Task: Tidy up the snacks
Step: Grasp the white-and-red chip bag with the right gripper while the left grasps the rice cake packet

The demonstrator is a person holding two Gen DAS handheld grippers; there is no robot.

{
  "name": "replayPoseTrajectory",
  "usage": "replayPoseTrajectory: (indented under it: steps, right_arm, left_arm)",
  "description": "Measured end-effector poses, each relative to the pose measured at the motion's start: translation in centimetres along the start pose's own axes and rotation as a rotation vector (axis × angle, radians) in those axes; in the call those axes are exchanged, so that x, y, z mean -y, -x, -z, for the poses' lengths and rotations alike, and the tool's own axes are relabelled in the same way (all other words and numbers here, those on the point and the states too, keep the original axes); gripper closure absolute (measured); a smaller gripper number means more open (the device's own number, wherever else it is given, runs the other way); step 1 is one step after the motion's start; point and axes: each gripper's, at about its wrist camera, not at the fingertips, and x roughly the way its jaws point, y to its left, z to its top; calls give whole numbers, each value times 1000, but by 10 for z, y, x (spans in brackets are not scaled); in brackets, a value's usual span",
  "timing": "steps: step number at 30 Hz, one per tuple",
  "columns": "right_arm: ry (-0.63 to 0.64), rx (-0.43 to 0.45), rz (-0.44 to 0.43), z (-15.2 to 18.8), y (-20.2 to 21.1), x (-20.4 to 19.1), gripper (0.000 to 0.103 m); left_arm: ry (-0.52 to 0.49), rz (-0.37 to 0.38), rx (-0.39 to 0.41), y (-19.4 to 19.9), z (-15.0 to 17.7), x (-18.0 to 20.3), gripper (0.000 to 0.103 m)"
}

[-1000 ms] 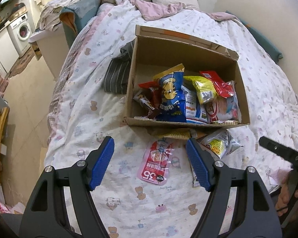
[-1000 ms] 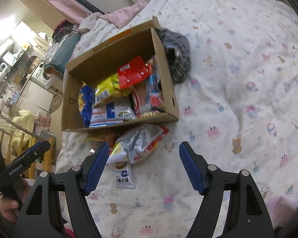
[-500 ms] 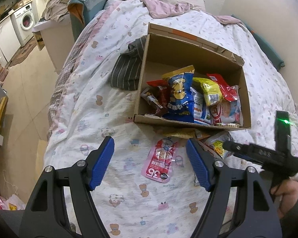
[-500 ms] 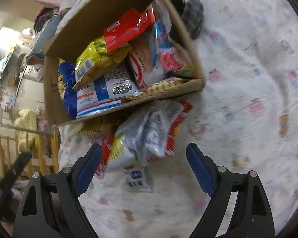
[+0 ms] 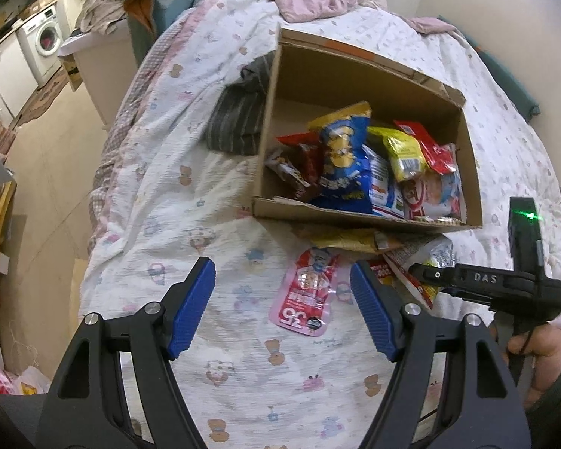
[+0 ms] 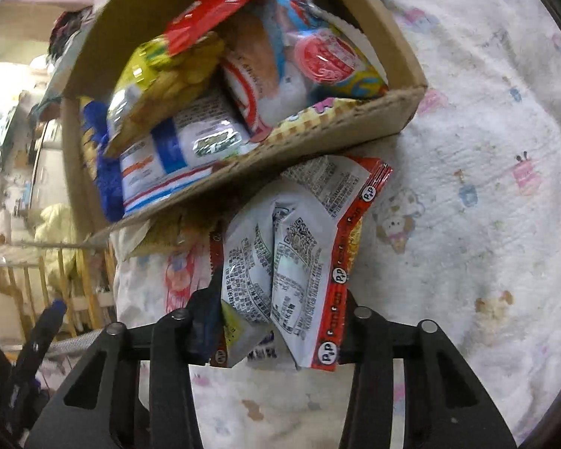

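In the left wrist view, the left gripper [image 5: 282, 299] hangs at lower centre with jaws wide and empty over the patterned white bedspread [image 5: 175, 202]; a pink-and-red flat pouch [image 5: 307, 292] lies between them. The open brown cardboard box [image 5: 355, 75] of snacks sits upper right. The right gripper [image 6: 276, 321] jaws are closing around a silver-and-red foil packet [image 6: 295, 247] just below the box.

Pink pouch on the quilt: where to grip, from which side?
Take the pink pouch across its narrow width, near the middle, coming from above. It lies flat and alone on the quilt, between the open left gripper fingers, both long edges free.
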Motion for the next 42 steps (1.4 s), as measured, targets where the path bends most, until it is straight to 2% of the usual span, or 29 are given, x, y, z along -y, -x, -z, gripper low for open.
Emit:
replayPoseTrajectory:
  steps: [5, 12, 16, 24, 26, 28, 30, 31, 32, 42]
  right_arm:
    - [22, 14, 16, 10, 16, 5, 59]
    - [-13, 103, 3, 18, 58, 27, 59]
    - [-27, 144, -9, 25, 77, 45, 59]
    - [-61, 186, -23, 33, 101, 70, 59]
    - [-60, 192, -27, 33, 101, 67, 59]
    - [-53, 194, -30, 33, 101, 65, 59]
    - [-45, 193, -30, 32, 101, 63, 59]
    - [-41, 193, -31, 32, 101, 61, 59]
    - [-40, 192, -32, 31, 101, 62, 59]
    - [-24, 185, -25, 30, 97, 58, 59]
  left_arm:
    - [-32, -2, -53, -16, 7, 29, 31]
    - [-78, 26, -141, -49, 22, 79, 31]
    - [-96, 40, -226, -77, 31, 100, 31]
    - [-158, -3, -298, -122, 39, 130, 33]
    - [-173, -17, -312, -132, 41, 133, 45]
    - [-245, -43, -316, -142, 44, 139, 48]
    - [-234, -34, -328, -146, 44, 138, 50]
    - [-216, -36, -327, -145, 42, 135, 60]
    - [-208, -38, -327, -145, 41, 133, 73]
    - [-184, -7, -333, -133, 44, 115, 74]
